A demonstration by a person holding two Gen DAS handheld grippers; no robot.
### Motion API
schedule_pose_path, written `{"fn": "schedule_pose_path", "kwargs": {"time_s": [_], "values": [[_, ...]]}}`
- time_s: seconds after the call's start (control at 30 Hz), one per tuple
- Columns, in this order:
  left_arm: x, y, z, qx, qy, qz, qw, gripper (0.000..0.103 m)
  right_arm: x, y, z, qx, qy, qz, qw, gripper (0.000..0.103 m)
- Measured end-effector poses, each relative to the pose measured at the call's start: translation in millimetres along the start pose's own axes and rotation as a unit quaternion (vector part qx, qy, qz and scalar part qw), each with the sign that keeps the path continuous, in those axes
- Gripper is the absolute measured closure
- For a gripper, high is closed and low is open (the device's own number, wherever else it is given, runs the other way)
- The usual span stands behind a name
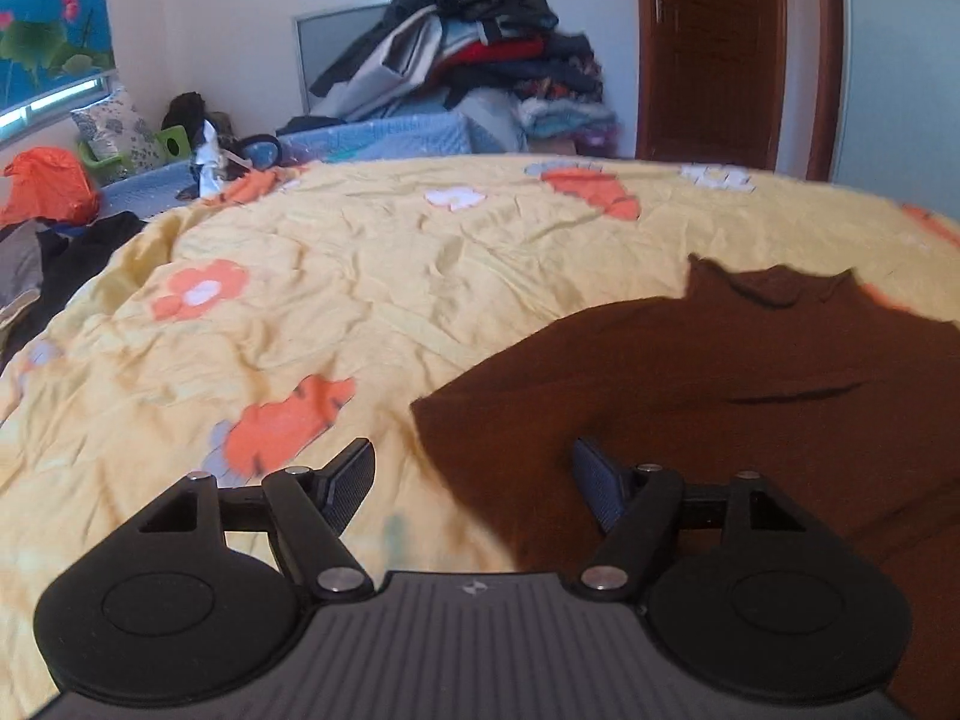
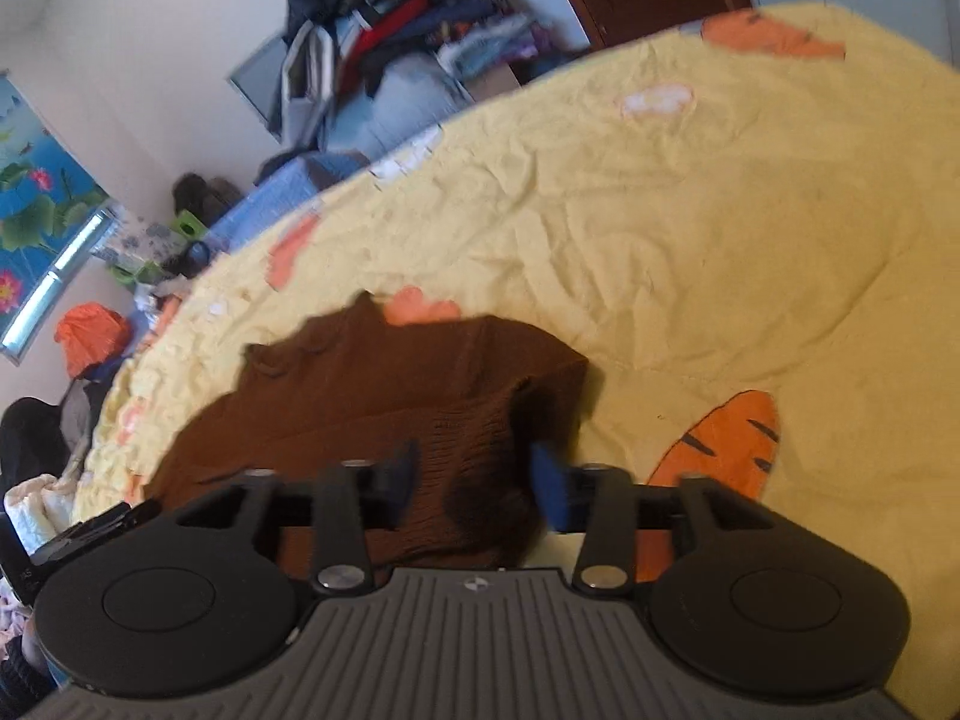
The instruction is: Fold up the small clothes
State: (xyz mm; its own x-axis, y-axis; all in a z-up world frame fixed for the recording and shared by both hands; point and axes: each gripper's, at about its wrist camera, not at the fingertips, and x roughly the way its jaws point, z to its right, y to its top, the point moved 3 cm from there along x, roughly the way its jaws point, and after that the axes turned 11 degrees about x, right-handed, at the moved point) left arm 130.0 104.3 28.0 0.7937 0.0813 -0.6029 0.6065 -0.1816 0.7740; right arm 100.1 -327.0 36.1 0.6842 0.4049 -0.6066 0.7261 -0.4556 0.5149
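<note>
A small brown knitted sweater (image 1: 750, 372) lies flat on the yellow bedspread (image 1: 360, 276), its collar toward the far side. My left gripper (image 1: 474, 480) stands open over the sweater's left edge, one fingertip above the yellow cloth and the other above the brown knit; nothing is pinched. In the right wrist view the same sweater (image 2: 384, 396) shows a folded-over ribbed part. My right gripper (image 2: 474, 480) hangs open above that ribbed part, with knit visible between the fingers but no pad pressing on it. The view is tilted.
The bedspread carries orange carrot (image 2: 726, 450) and flower prints. A tall heap of clothes (image 1: 480, 42) stands at the far side by the wall. Dark garments and an orange bag (image 1: 48, 192) lie at the left. A brown door (image 1: 714, 48) is at the back right.
</note>
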Motion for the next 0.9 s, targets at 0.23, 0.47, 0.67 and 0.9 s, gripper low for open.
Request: {"fn": "schedule_pose_path", "kwargs": {"time_s": [0.23,0.47,0.67,0.9], "values": [[-35,-68,6,-0.034,-0.03,-0.027,0.9986,0.031,-7,-70,-8,-0.12,-0.065,-0.055,0.989,0.047],[-32,-66,-34,-0.053,0.019,-0.064,0.9964,0.101,-15,-66,15,-0.077,-0.056,-0.042,0.995,0.094],[-71,-100,-75,-0.244,-0.139,-0.058,0.9581,0.091,-40,-82,20,0.002,0.016,-0.063,0.998,0.049],[-100,-135,-52,-0.302,-0.237,-0.043,0.9225,0.032,-66,-112,33,0.073,0.075,-0.081,0.991,0.025]]}}
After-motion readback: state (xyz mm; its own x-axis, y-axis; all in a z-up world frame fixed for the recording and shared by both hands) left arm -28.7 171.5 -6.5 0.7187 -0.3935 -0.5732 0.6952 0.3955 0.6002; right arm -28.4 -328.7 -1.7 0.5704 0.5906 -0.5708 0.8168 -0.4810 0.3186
